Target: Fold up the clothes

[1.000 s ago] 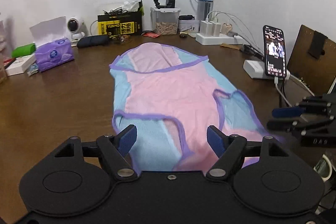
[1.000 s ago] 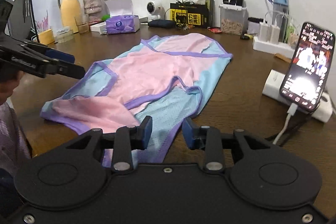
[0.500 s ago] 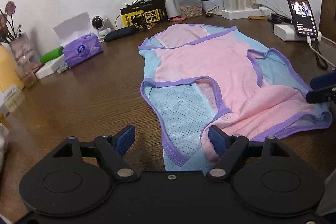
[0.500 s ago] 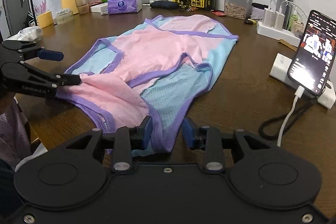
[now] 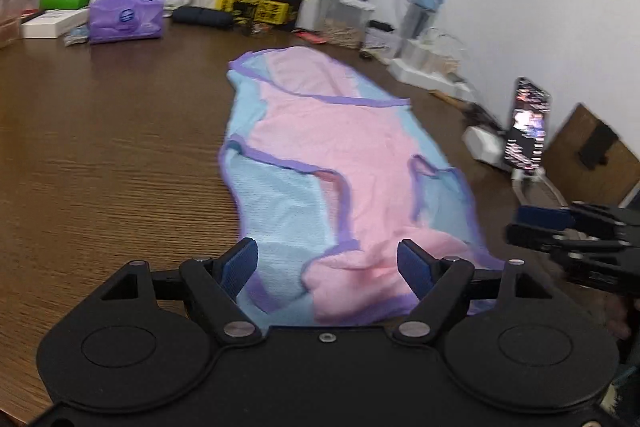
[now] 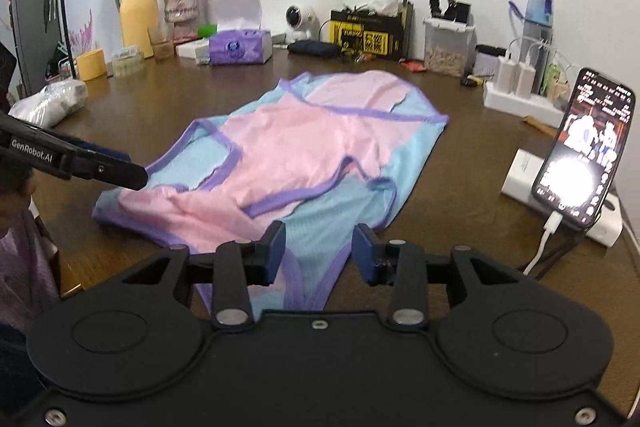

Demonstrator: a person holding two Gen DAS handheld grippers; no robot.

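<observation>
A pink and light-blue garment with purple trim [image 5: 340, 155] lies spread lengthwise on the brown wooden table [image 5: 100, 147]; it also shows in the right wrist view [image 6: 296, 151]. Its near end is bunched. My left gripper [image 5: 327, 264] is open, hovering over the garment's near left corner, holding nothing. My right gripper [image 6: 319, 254] is open, narrower, above the near right blue panel, empty. The right gripper's fingers [image 5: 540, 217] show at the right edge of the left view; the left gripper's arm [image 6: 80, 159] shows at the left of the right view.
A phone on a stand [image 6: 584, 147] with a white cable stands at the right. A purple tissue box [image 6: 240, 47], camera, yellow-black box [image 6: 368, 33], jar, chargers [image 6: 516, 87] and bottle line the back wall. A yellow jug [image 6: 138, 13] and flowers stand far left.
The left gripper has swung back to the right, over the garment's near end. The right gripper stayed near the right blue panel. The garment's near edge lies bunched.
</observation>
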